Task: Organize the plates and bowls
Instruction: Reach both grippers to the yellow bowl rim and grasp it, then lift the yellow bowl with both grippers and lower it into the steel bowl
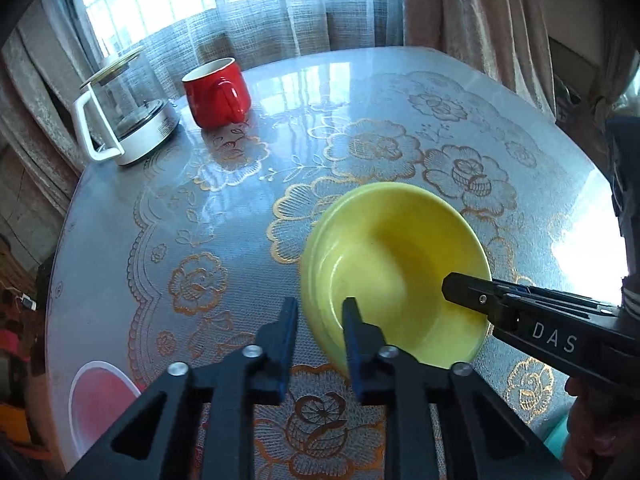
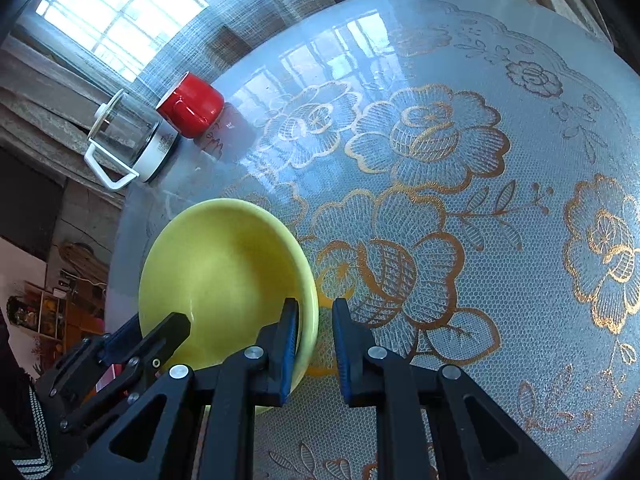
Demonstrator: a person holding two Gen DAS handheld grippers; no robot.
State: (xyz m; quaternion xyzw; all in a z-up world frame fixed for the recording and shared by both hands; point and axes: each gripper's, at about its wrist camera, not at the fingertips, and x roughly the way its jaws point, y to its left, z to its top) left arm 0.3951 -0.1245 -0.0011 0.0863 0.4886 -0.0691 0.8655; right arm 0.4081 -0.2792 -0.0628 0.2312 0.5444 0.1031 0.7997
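A: The yellow bowl [image 1: 394, 276] sits tilted on the tabletop [image 1: 224, 240], its rim between the fingers of both the left claw [image 1: 320, 322] and the right claw [image 2: 316, 328], both spread.

B: I'd close both evenly, then lift level.

A bowl [image 1: 394, 268] is sitting on the round table [image 1: 360, 92], straddled at its rim by both grippers: the left gripper [image 1: 320, 316] is reaching over the near-left rim, the right gripper [image 2: 316, 320] over the opposite side. Well behind the bowl, near the table's far left edge, a mug [image 1: 216, 94] is standing just beside a glass kettle [image 1: 128, 112], the kettle lying to the mug's left.
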